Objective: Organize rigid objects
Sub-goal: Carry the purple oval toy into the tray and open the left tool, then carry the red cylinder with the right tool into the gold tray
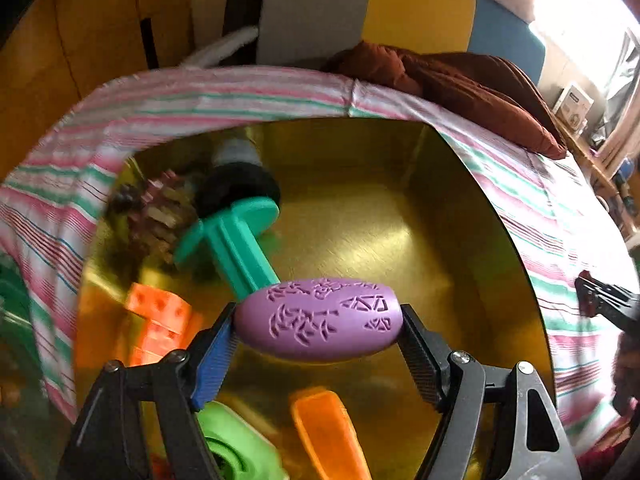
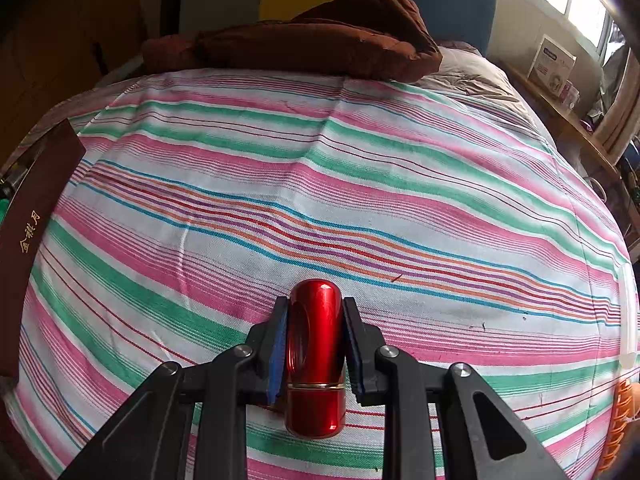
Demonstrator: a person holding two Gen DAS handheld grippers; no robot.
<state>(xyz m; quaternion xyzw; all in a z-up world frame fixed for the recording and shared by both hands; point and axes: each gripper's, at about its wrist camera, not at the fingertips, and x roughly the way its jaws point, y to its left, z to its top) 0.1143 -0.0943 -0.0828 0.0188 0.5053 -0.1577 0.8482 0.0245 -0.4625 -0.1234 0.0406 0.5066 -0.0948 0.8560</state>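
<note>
Purple egg (image 1: 318, 319) – gold box (image 1: 360, 216), striped bedsheet (image 2: 320, 184)

Window (image 1: 592, 12) glare upper right; left view motion-blurred.

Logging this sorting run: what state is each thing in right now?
Left tongs: shut on purple egg.
Purple egg: held lengthwise above gold box.
Gold box: open, partly filled.
Right tongs: shut on red cylinder.
Red cylinder: gripped over striped sheet.
</note>
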